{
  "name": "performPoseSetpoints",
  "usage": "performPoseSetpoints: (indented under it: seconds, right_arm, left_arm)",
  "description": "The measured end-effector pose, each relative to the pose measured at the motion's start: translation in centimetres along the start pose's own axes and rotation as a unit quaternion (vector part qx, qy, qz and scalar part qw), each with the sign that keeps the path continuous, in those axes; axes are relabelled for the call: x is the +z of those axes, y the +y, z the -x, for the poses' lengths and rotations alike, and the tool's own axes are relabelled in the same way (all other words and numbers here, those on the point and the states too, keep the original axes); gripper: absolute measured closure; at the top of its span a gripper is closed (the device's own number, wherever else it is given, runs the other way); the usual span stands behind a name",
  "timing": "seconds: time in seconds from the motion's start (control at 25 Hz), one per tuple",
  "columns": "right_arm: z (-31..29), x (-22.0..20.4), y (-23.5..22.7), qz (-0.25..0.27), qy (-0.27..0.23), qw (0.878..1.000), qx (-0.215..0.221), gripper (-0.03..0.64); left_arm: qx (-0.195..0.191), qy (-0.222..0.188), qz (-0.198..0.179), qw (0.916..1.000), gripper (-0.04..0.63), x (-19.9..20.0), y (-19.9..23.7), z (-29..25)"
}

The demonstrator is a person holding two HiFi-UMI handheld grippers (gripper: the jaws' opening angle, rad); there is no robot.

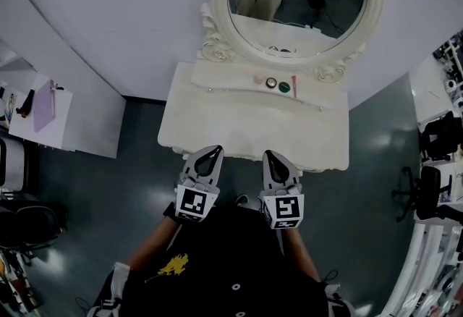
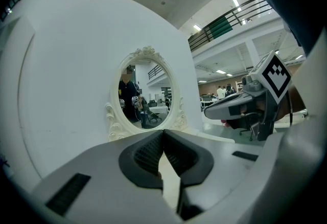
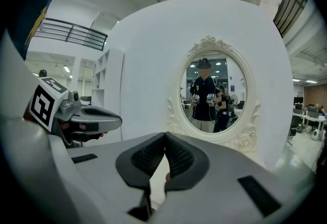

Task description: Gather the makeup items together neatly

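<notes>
Makeup items (image 1: pixel 271 82) by mirror (image 1: pixel 296 1), well beyond left gripper (image 1: pixel 214 150), right gripper (image 1: pixel 270 155) fingers (image 1: pixel 278 166).

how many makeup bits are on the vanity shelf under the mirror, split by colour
pale pink round item: 1
dark round item with a light rim: 1
green round item: 1
pink-red stick: 1
total: 4
They are too small in the head view to say what each one is.
</notes>
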State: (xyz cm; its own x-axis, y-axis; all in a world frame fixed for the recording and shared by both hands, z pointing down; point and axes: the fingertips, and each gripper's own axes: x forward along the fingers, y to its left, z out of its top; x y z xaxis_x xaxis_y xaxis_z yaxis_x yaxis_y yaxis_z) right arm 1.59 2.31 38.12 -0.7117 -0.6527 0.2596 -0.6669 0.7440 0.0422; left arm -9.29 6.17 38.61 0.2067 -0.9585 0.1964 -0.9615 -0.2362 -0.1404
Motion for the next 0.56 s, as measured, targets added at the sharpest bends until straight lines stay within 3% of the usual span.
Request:
performPoseSetpoints:
  seconds: [0.56]
  right_arm:
    - [0.24, -0.03, 0.76, -0.001, -0.002, 1.0, 0.001, 0.603]
  left_arm:
    - [0.006, -0.015, 0.001, 0.9999, 0.581, 0.19, 0.29, 0.77]
